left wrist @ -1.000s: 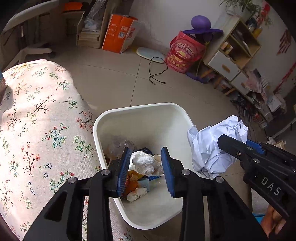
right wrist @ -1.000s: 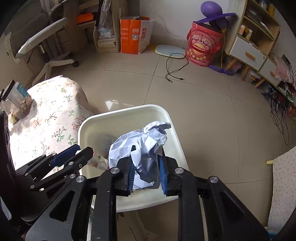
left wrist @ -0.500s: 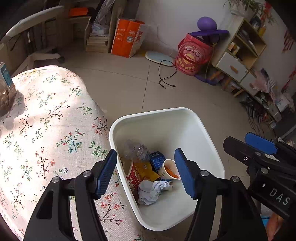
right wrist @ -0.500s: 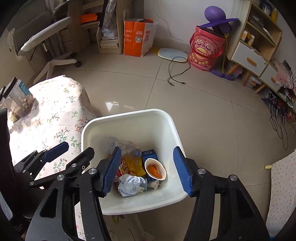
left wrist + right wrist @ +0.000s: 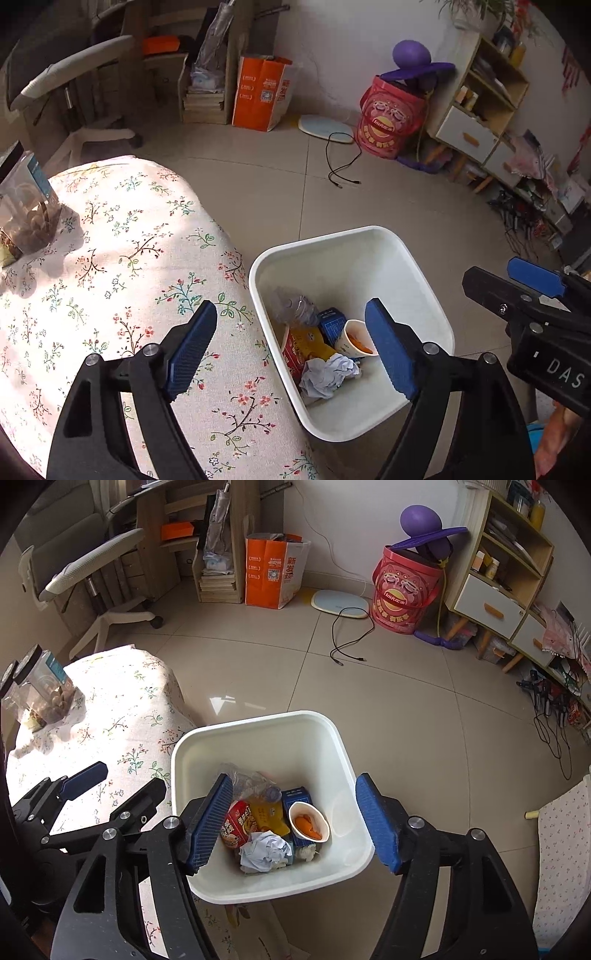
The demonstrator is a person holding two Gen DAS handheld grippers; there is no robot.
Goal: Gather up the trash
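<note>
A white bin point(image 5: 421, 273) point(image 5: 340, 746) stands on the floor beside the table. Inside lie a crumpled paper ball point(image 5: 328, 373) point(image 5: 266, 851), a paper cup point(image 5: 354, 339) point(image 5: 308, 821), a red snack pack point(image 5: 236, 825), a blue carton point(image 5: 297, 797) and a clear plastic bottle point(image 5: 291, 306). My left gripper point(image 5: 291, 347) hangs above the bin's left rim, jaws opening, nothing between them. My right gripper point(image 5: 295, 823) hovers over the bin, jaws opening, nothing between them. It appears at the right edge of the left wrist view point(image 5: 524, 284).
A table with a floral cloth point(image 5: 110, 266) sits left of the bin, with a clear jar point(image 5: 26, 210) on it. An office chair point(image 5: 85, 572), an orange bag point(image 5: 273, 572), a red bucket point(image 5: 402, 590), a floor cable point(image 5: 347, 635) and shelves point(image 5: 509, 572) stand further back.
Both grippers let go of crumpled paper, which dropped into the bin. Both sets of jaws opened wider and both grippers rose a little.
</note>
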